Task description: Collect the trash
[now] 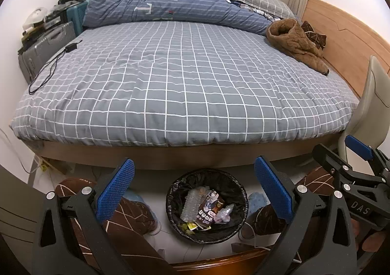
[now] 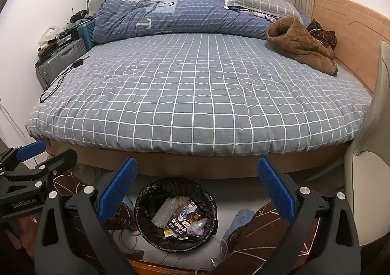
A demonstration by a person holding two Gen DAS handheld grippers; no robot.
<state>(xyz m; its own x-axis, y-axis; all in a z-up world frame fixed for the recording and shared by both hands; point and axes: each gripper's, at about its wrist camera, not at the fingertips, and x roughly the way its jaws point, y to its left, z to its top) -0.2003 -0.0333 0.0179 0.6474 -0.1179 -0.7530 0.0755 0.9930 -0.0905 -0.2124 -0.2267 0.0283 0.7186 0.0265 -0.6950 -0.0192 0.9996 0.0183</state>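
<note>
A round bin with a black liner (image 1: 175, 183) stands on the floor below the bed's front edge; it also shows in the right wrist view (image 2: 146, 193). Inside lie a clear plastic bottle (image 1: 191, 204), a dark snack wrapper (image 1: 210, 211) and a crumpled clear bag (image 1: 224, 214). My left gripper (image 1: 193, 183) is open and empty, held above the bin. My right gripper (image 2: 196, 182) is open and empty, above the bin and a little to its right. The right gripper shows at the right edge of the left wrist view (image 1: 351, 162).
A bed with a grey checked cover (image 1: 182, 75) fills the view. A brown jacket (image 1: 297, 43) lies at its far right and a black charger cable (image 1: 48, 65) at its left. A suitcase (image 1: 41, 50) stands left; a pale chair (image 2: 370, 153) stands right.
</note>
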